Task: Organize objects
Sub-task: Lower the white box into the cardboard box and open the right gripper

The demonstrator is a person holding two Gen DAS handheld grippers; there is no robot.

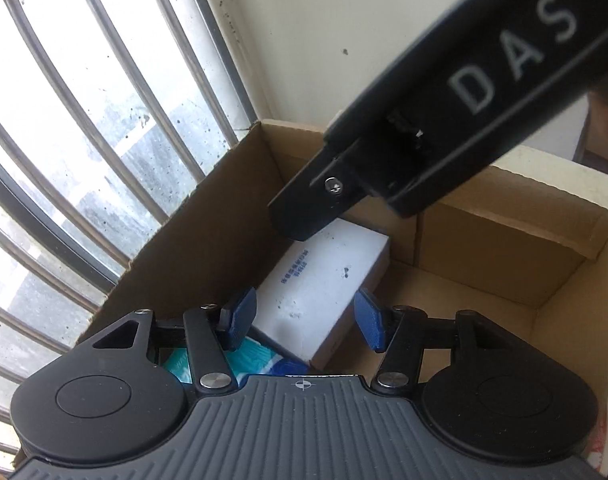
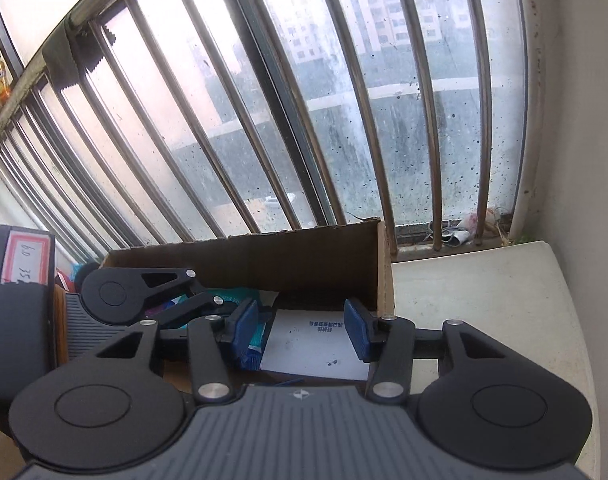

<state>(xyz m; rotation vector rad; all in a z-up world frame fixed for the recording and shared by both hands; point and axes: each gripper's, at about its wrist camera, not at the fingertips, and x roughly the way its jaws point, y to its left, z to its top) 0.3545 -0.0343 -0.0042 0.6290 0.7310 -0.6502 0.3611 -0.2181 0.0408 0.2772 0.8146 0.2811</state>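
Ribbed grey housing and two blue ridged pads are seen on each gripper; left gripper point(image 1: 305, 322) and right gripper point(image 2: 302, 330) are both unclenched, nothing pinched. One flat white box point(image 1: 315, 280), matte, rectangular, is lying inside one brown corrugated carton point(image 1: 503, 240), beside one teal packet point(image 1: 256, 356).

1 cardboard box point(image 1: 483, 248), open top. Inside: 1 white flat box point(image 1: 319, 284) w/ blue print, 1 teal-white pack point(image 1: 260, 354), 1 blue item point(image 1: 290, 368), partly hidden, can't tell what. 2 grippers: left gripper point(image 1: 307, 322), right gripper point(image 2: 304, 330). 1 barred window point(image 2: 304, 100); exact bar count unclear.
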